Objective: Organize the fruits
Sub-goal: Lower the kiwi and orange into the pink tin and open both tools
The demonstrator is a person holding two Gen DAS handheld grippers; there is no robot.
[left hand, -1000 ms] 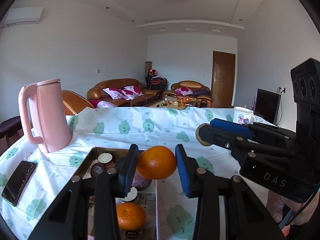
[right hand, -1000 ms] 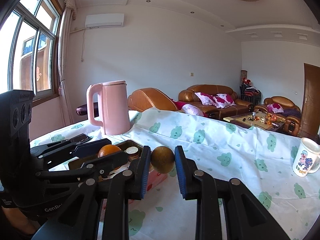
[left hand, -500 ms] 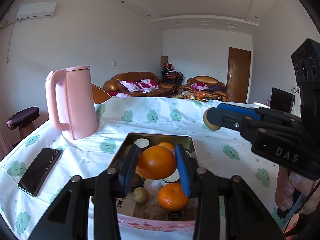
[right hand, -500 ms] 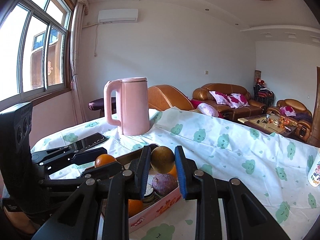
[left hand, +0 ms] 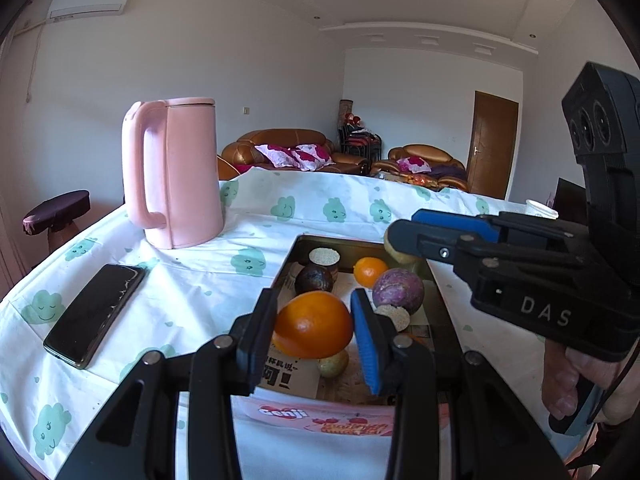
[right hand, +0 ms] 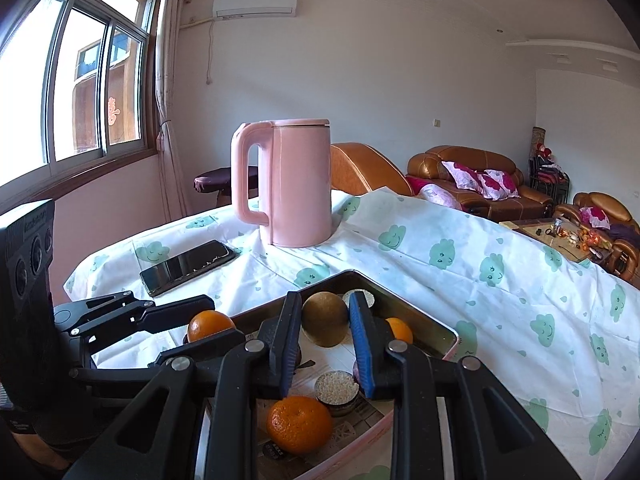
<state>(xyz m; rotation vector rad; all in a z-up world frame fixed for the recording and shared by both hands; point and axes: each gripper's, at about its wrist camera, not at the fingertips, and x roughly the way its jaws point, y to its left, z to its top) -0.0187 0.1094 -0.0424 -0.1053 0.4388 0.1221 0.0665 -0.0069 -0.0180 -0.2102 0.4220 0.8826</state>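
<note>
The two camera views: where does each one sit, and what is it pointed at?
Left wrist view: sits on the left tongs, looks along them at their orange over the tray; right tongs and a hand show.
Right wrist view: sits on the right tongs, which grip a brown fruit; left tongs show.
Shared: tray, pink kettle, phone.

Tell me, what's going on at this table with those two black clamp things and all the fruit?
A person is sorting fruit into a tray using two hand-held grippers. The left gripper is shut on an orange, and the right gripper is shut on a brownish round fruit. Both hang above the tray, which already holds other fruit, so neither piece has been set down yet. A pink kettle and a phone sit nearby.
</note>
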